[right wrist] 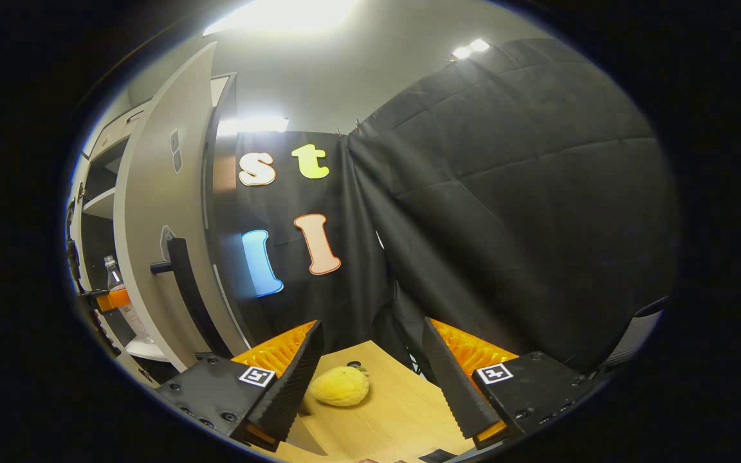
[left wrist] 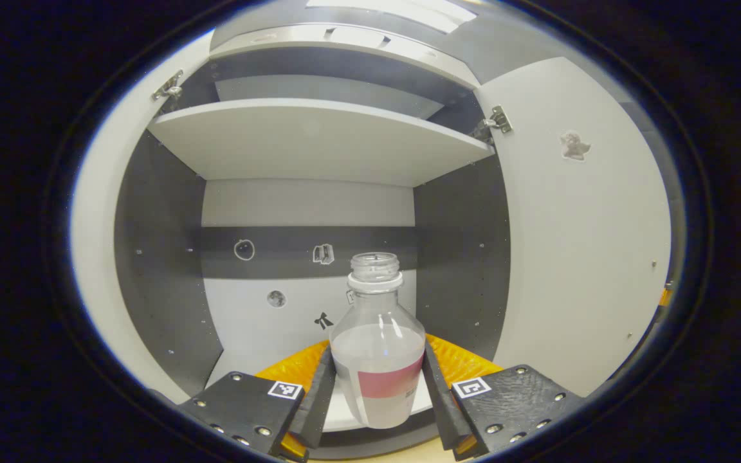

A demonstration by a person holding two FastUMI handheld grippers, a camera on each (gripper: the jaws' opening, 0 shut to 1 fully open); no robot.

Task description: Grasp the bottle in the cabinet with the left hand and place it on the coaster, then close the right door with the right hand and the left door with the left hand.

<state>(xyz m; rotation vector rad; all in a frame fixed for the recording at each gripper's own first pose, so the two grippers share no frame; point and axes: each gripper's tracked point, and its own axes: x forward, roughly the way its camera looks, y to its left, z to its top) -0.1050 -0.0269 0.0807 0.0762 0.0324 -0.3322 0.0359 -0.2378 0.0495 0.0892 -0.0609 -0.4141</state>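
Note:
A clear bottle [left wrist: 377,360] with no cap, pale liquid and a pink label stands upright on the cabinet's lower shelf [left wrist: 345,411]. My left gripper [left wrist: 378,402] is shut on it, one finger pressed to each side of its body. In the right gripper view the bottle [right wrist: 112,269] shows far left inside the cabinet, with part of the left gripper [right wrist: 113,299] at it. The right door [right wrist: 152,244] stands wide open, its black handle [right wrist: 184,289] facing me. My right gripper [right wrist: 370,379] hangs open over the wooden table [right wrist: 402,418], holding nothing.
A yellow lemon-like fruit [right wrist: 339,386] lies on the table between my right fingers. The upper shelf [left wrist: 319,138] spans the cabinet above the bottle. The open right door [left wrist: 576,244] flanks the bottle's right side, and the left door [left wrist: 97,257] its left.

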